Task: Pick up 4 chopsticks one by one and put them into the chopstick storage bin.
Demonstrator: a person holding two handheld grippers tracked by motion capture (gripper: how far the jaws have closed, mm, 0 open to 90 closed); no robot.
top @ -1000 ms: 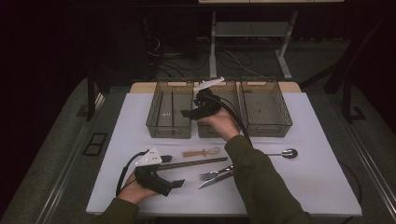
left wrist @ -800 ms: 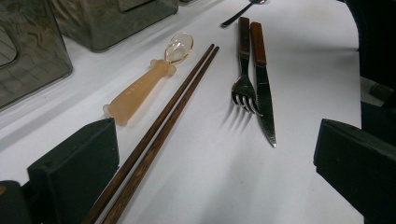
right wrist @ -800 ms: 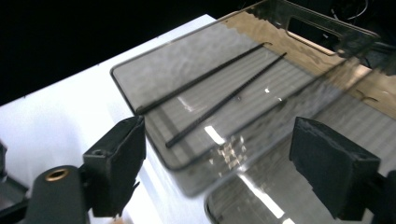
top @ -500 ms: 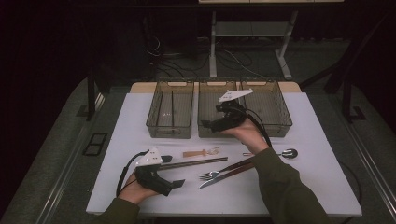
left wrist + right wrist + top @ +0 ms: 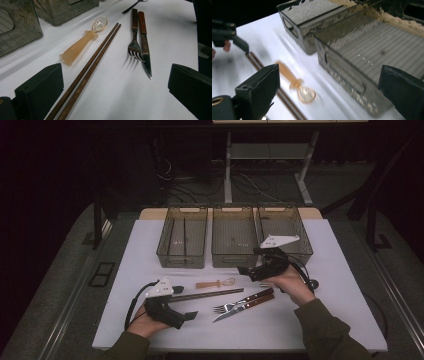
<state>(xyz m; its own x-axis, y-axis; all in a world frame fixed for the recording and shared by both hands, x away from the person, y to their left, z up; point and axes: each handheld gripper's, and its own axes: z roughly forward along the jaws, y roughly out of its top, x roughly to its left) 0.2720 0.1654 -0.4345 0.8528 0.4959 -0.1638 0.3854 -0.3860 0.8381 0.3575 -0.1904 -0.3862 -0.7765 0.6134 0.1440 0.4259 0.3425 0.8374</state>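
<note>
On the white table (image 5: 125, 270) lie an orange-handled little spoon (image 5: 215, 283), a pair of dark chopsticks (image 5: 207, 294), and a wood-handled fork (image 5: 235, 304) and knife (image 5: 250, 302) side by side. My left gripper (image 5: 189, 315) rests open at the front left. In its own view its jaws (image 5: 115, 85) straddle the near end of the chopsticks (image 5: 92, 67), with the little spoon (image 5: 80, 46), fork (image 5: 134, 37) and knife (image 5: 145, 47) beyond. My right gripper (image 5: 246, 270) hovers open in front of the bins, empty, above the little spoon (image 5: 297, 82).
Three smoky clear bins stand in a row at the back: left (image 5: 181, 257), middle (image 5: 232, 257), right (image 5: 300, 245). The left one holds a thin dark stick. A metal spoon (image 5: 312, 283) peeks out behind the right hand. Bare table lies at the front right.
The right gripper has come back from over the middle bin, moving right and down to just in front of the bins. The left gripper has stayed put.
</note>
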